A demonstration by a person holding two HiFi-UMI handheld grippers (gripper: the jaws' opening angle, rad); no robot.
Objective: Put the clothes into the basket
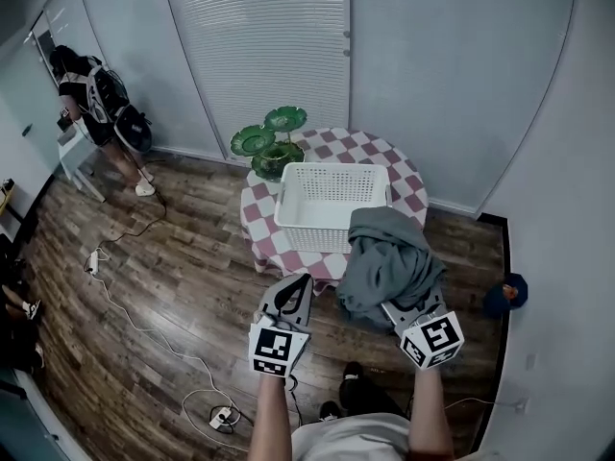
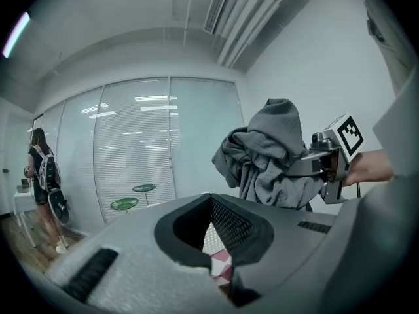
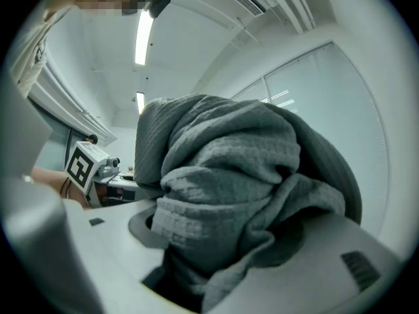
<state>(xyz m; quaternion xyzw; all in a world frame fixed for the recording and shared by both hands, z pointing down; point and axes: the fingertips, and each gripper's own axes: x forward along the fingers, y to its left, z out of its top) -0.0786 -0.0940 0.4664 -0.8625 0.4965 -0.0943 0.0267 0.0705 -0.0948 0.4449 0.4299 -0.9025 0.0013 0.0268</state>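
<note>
The grey garment point(image 1: 389, 257) swallows the right gripper point(image 1: 400, 311) at its jaw tips and, at the frame's centre, the white basket point(image 1: 317, 221) at its near right corner. In the right gripper view the garment fills the whole gap between the jaws. The dark blue thing point(image 1: 506, 296) at the right edge is too small to name.

1. No word, brand name or number can be read in any view.
2. The cube point(image 1: 272, 349) on the left gripper point(image 1: 291, 291) and the cube point(image 1: 430, 340) on the right gripper point(image 1: 396, 305) carry only black-and-white square patterns, with no letters.
</note>
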